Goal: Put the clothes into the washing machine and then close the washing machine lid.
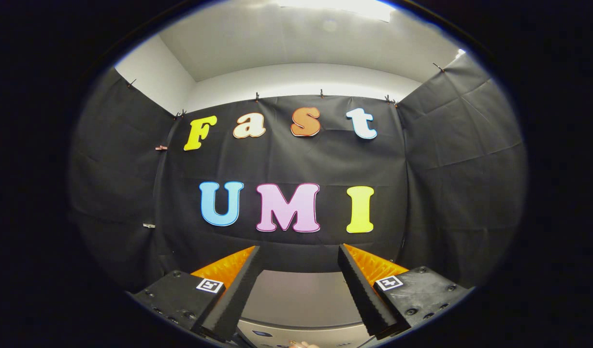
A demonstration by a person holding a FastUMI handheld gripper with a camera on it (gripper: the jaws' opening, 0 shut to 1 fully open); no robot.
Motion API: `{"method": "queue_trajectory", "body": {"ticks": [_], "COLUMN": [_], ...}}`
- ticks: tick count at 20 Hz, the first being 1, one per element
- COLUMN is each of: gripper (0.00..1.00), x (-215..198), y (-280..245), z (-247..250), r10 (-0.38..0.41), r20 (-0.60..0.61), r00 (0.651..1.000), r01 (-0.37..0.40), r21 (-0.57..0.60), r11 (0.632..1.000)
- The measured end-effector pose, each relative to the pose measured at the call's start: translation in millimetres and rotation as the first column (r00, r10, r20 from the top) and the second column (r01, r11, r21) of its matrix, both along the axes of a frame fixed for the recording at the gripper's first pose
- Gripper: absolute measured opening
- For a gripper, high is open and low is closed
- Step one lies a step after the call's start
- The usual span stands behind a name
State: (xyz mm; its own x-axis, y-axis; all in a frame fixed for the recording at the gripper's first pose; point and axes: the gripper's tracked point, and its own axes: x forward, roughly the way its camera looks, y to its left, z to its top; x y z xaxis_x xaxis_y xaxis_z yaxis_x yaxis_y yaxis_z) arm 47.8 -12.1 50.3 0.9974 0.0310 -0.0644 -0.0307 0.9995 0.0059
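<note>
My gripper (298, 251) is held up high and points at the booth's black cloth wall. Its two fingers (238, 290) stand well apart with nothing between them, so it is open. Below and between the fingers lies the grey top of the washing machine (301, 299), with a strip of its control panel (296, 336) nearest to me. A small pale bit, perhaps a fingertip of a hand (303, 344), pokes in at the panel's near edge. I cannot tell from here whether the lid is up or down.
Black cloth walls (460, 183) close the booth at the back and on both sides, just beyond the machine. Above them are a white wall and a lit ceiling (306, 43).
</note>
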Motion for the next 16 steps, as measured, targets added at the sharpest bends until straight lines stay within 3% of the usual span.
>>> {"method": "queue_trajectory", "body": {"ticks": [16], "gripper": [0.98], "x": [5.3], "y": [-4.7], "z": [-12.2], "r10": [0.01], "r20": [-0.026], "r00": [1.0], "r01": [-0.01], "r21": [0.015], "r11": [1.0]}}
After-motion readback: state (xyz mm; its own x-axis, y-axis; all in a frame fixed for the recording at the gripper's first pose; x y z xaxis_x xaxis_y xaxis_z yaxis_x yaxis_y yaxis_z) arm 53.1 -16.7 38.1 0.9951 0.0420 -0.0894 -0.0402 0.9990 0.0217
